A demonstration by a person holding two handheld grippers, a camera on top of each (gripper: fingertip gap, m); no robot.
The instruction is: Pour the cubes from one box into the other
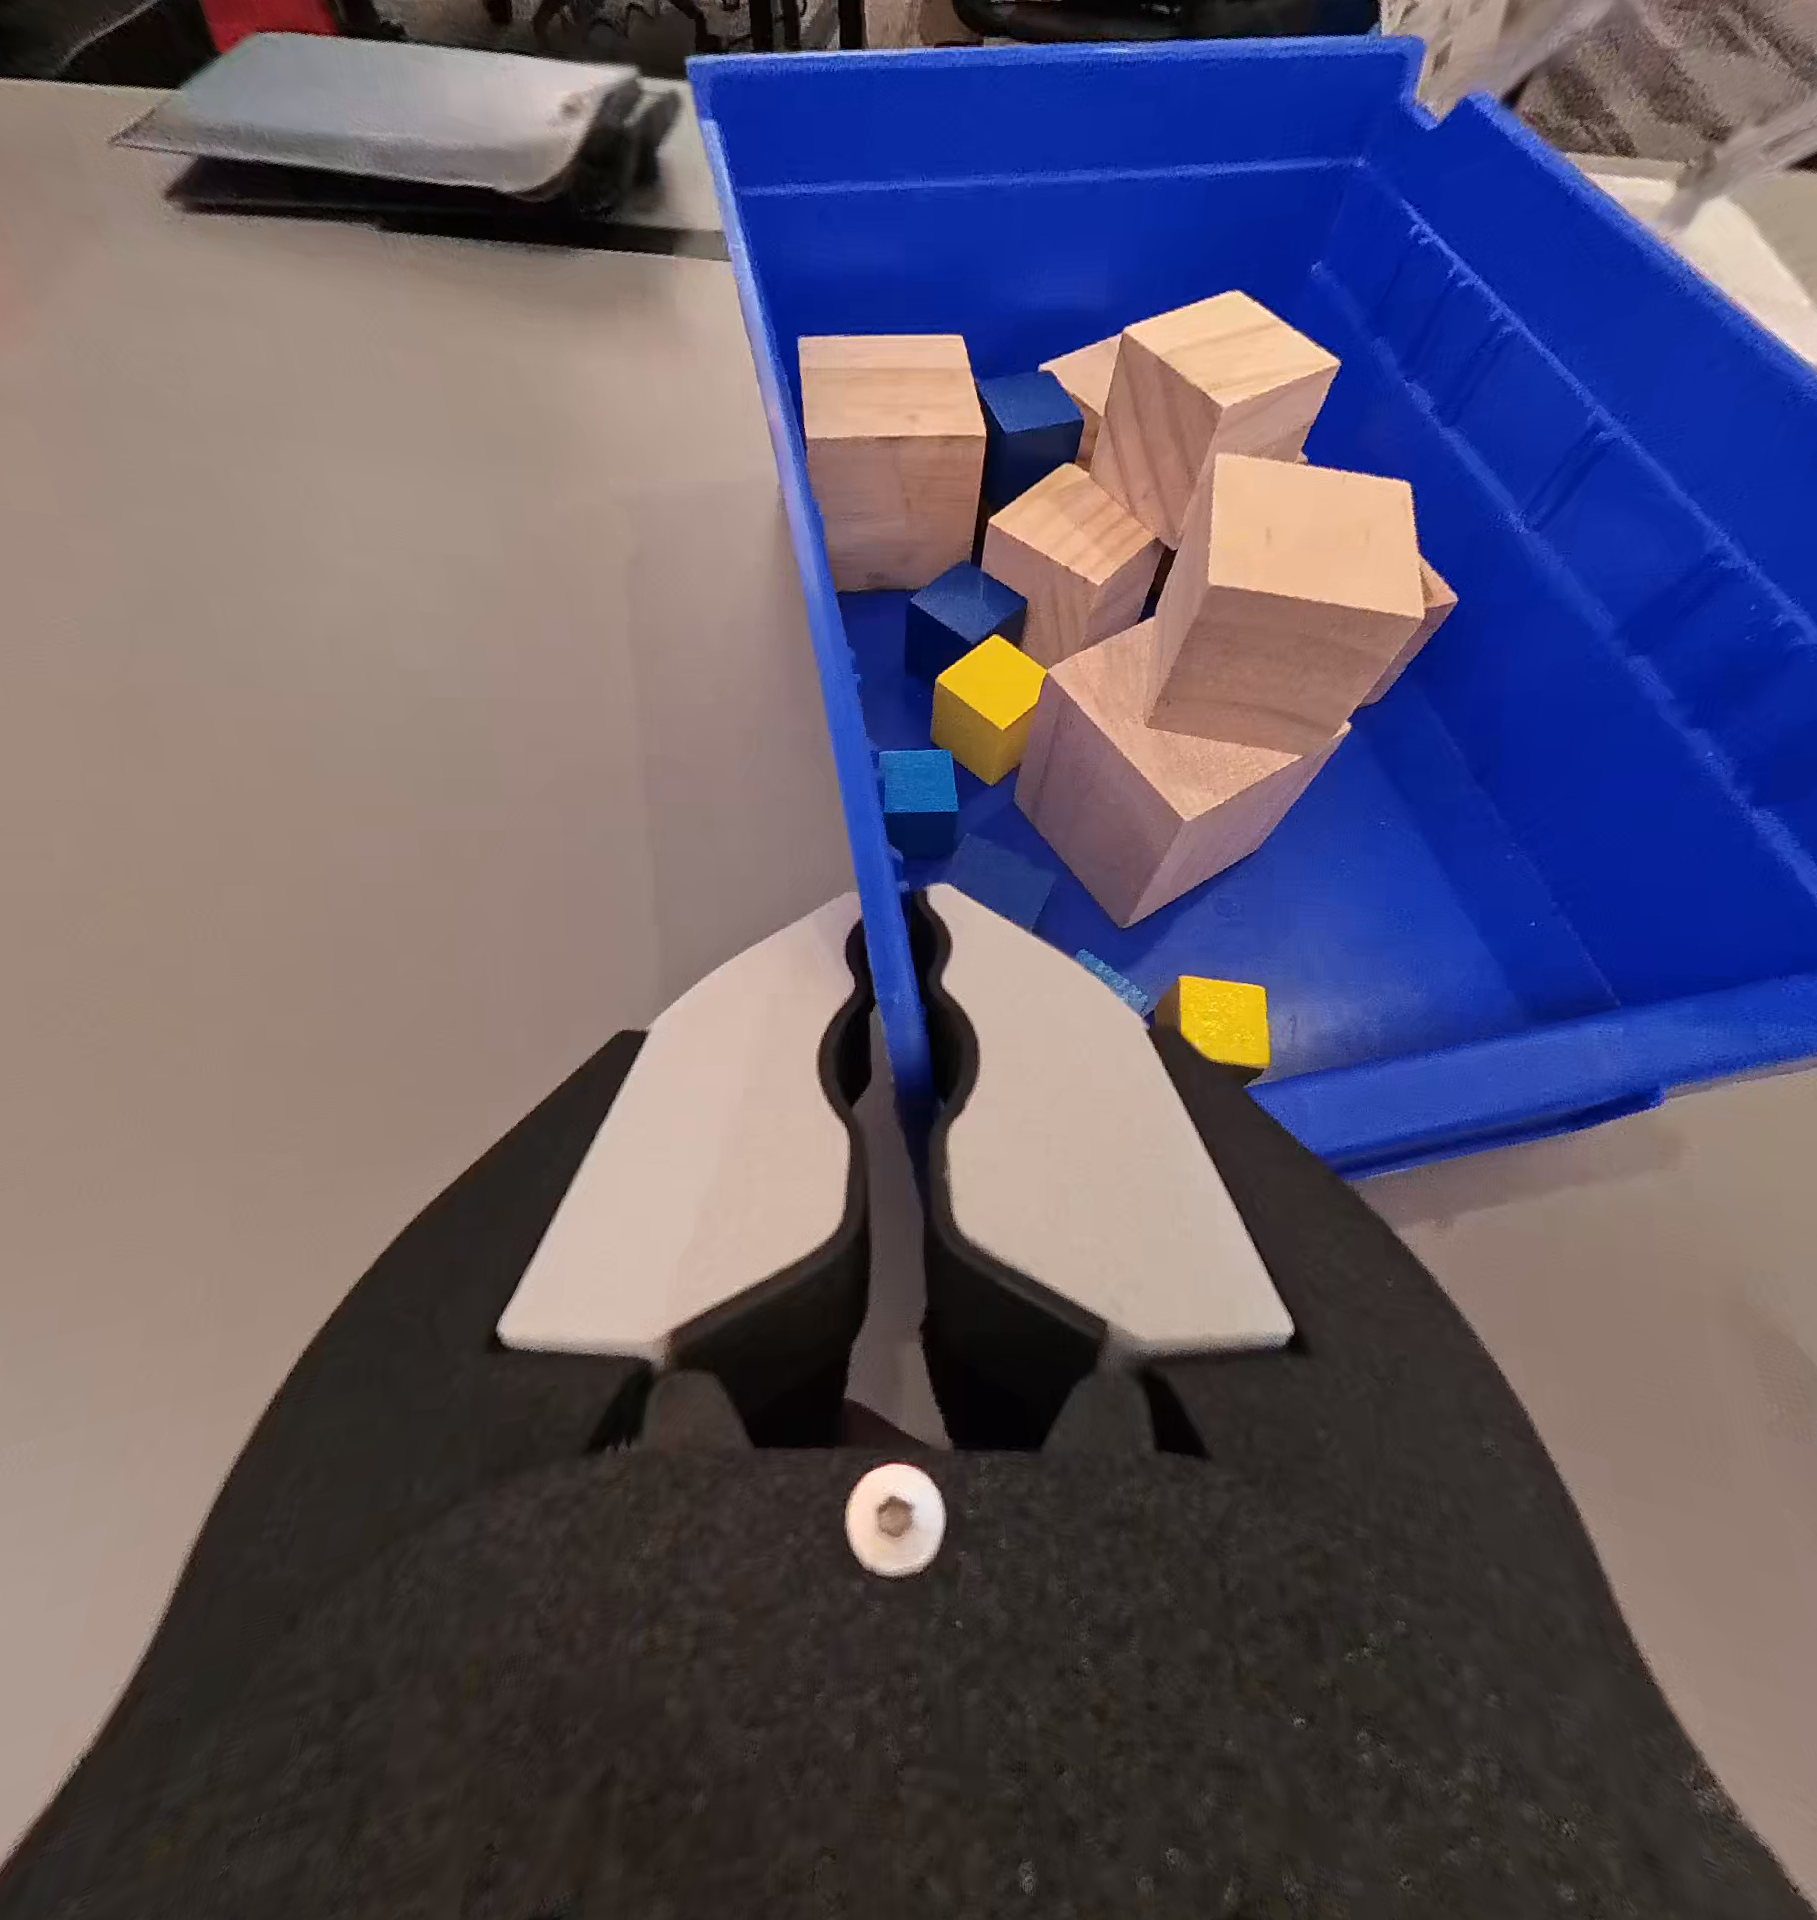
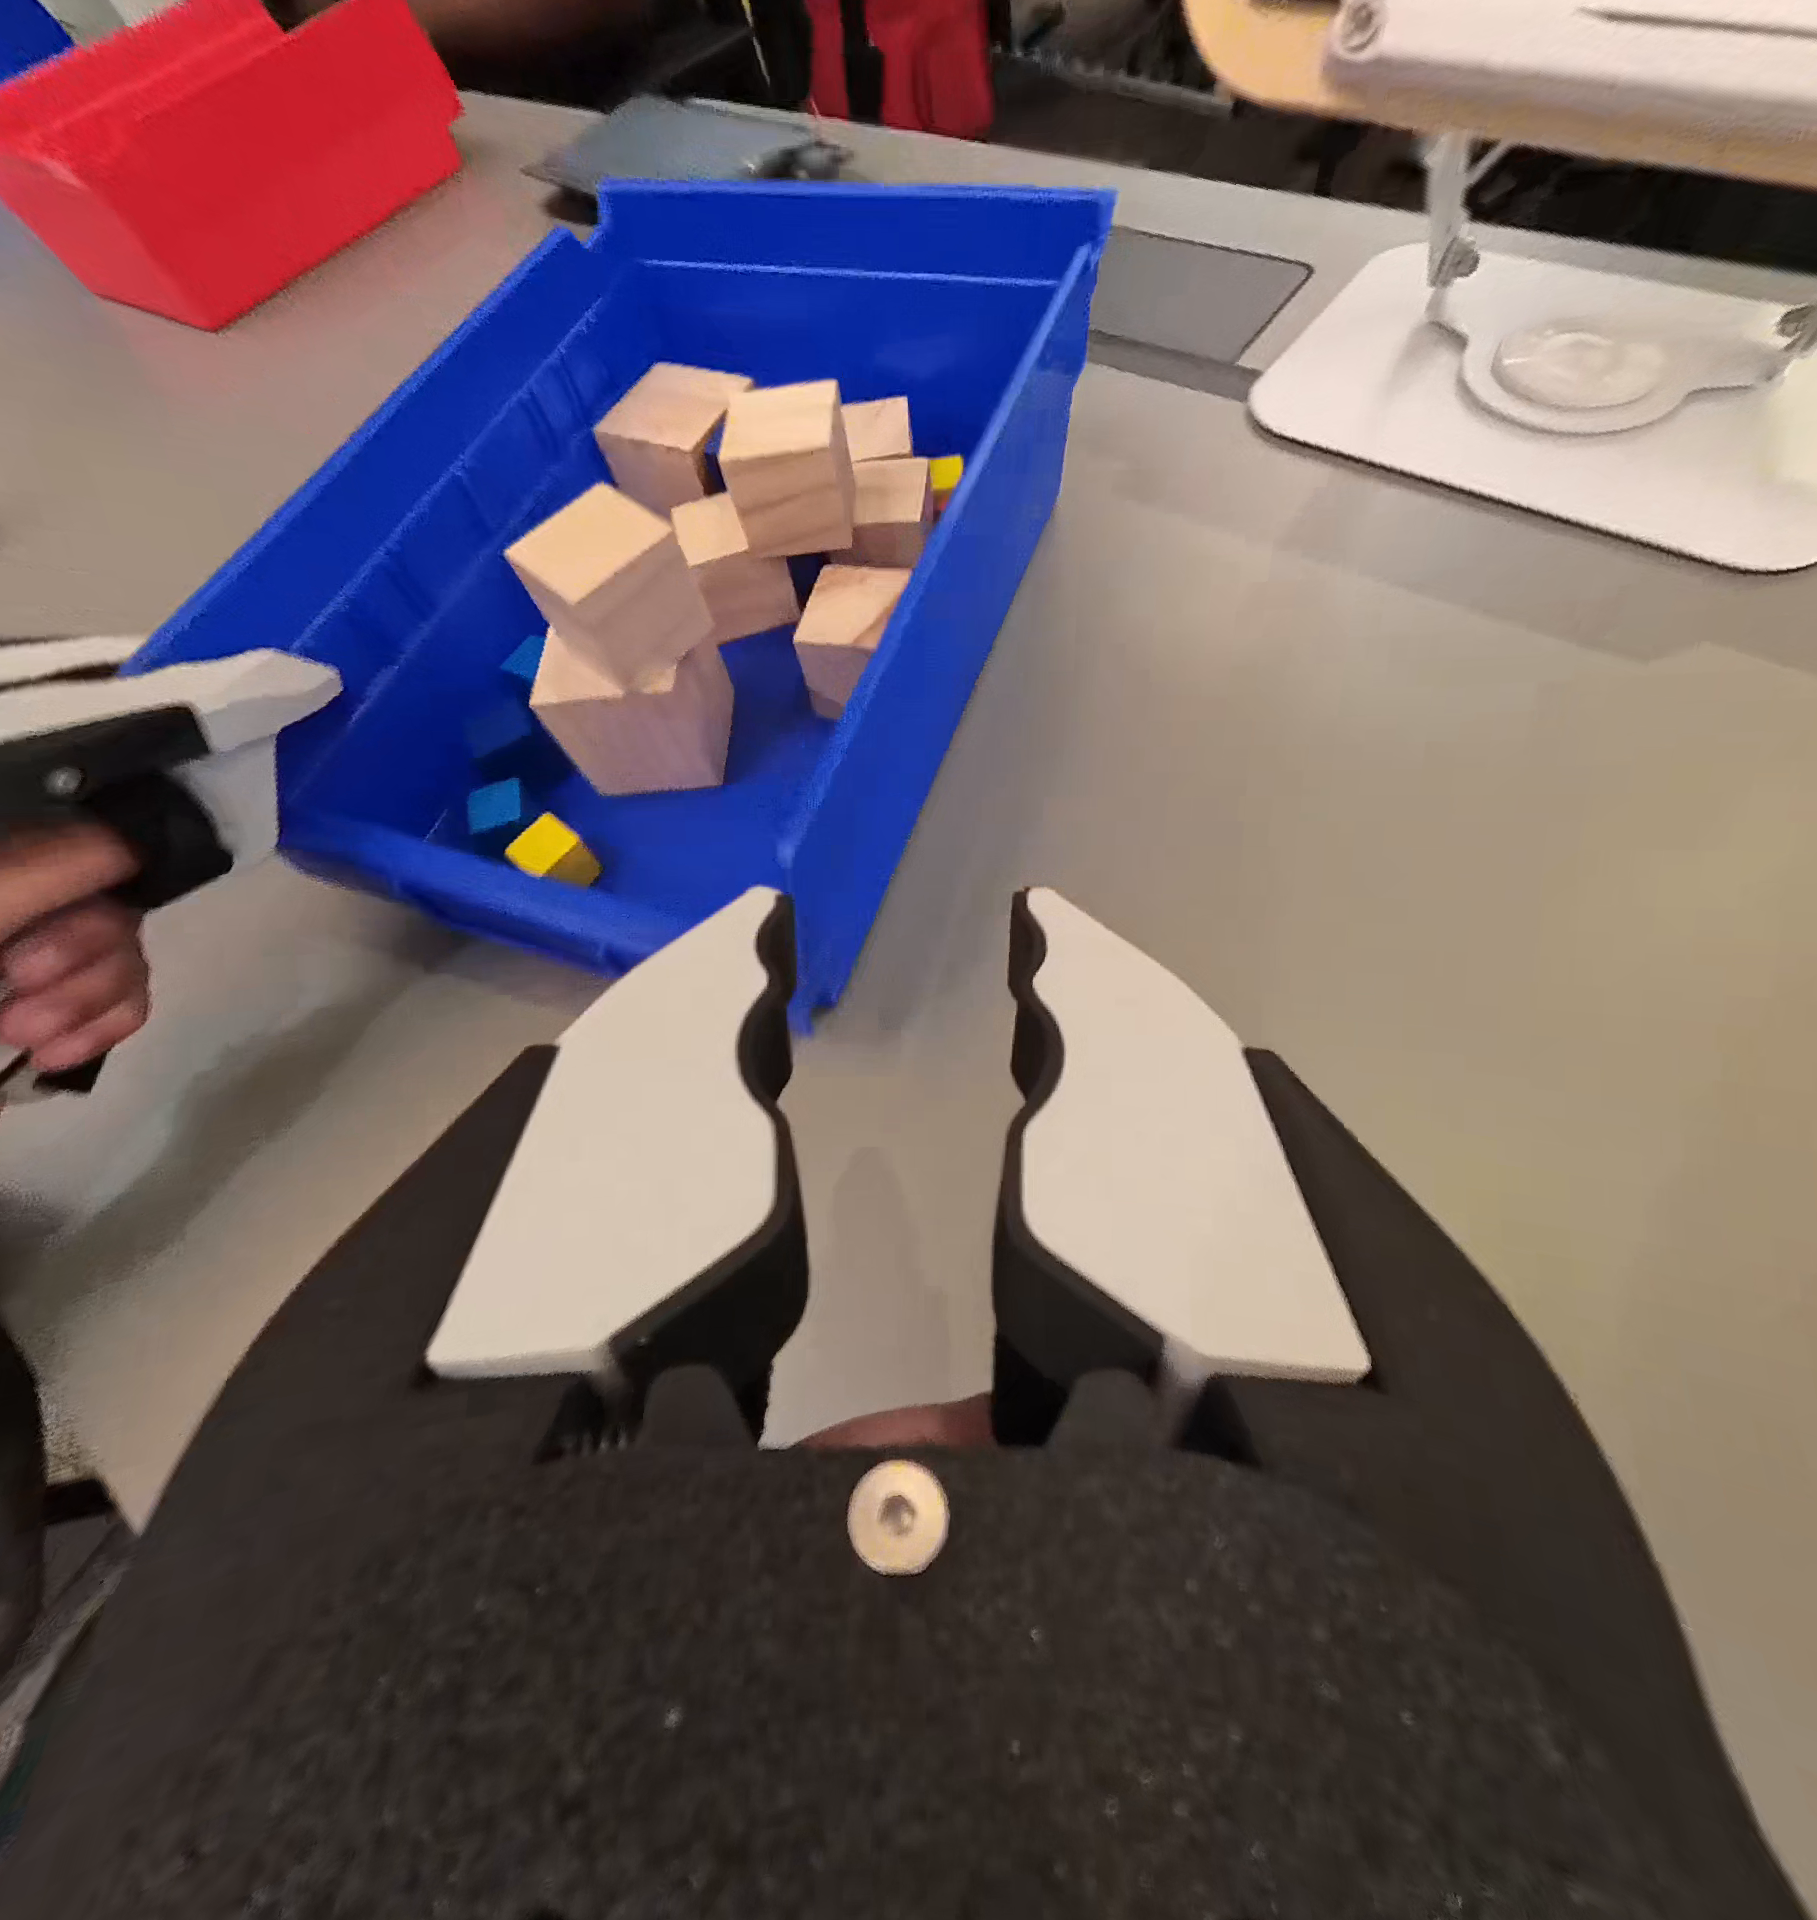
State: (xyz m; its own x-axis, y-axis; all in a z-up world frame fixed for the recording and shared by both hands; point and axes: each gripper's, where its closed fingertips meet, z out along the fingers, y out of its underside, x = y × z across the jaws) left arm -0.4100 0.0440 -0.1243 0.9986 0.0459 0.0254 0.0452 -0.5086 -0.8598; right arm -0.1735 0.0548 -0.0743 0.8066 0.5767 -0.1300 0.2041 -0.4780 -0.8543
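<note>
At near corner: left gripper (image 1: 899, 935) clamped on blue box (image 1: 1091, 218) wall | right gripper (image 2: 896, 935) apart, beside opposite wall | red box (image 2: 208, 166) far-left.

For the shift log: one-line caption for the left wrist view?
Left gripper shut on the blue box wall, wooden and coloured cubes piled inside.

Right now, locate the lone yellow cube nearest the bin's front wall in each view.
Left wrist view: yellow cube at centre right, just right of the left gripper.
Right wrist view: lower left of centre.
Shared landmark: the blue bin, holding the wooden cubes.
</note>
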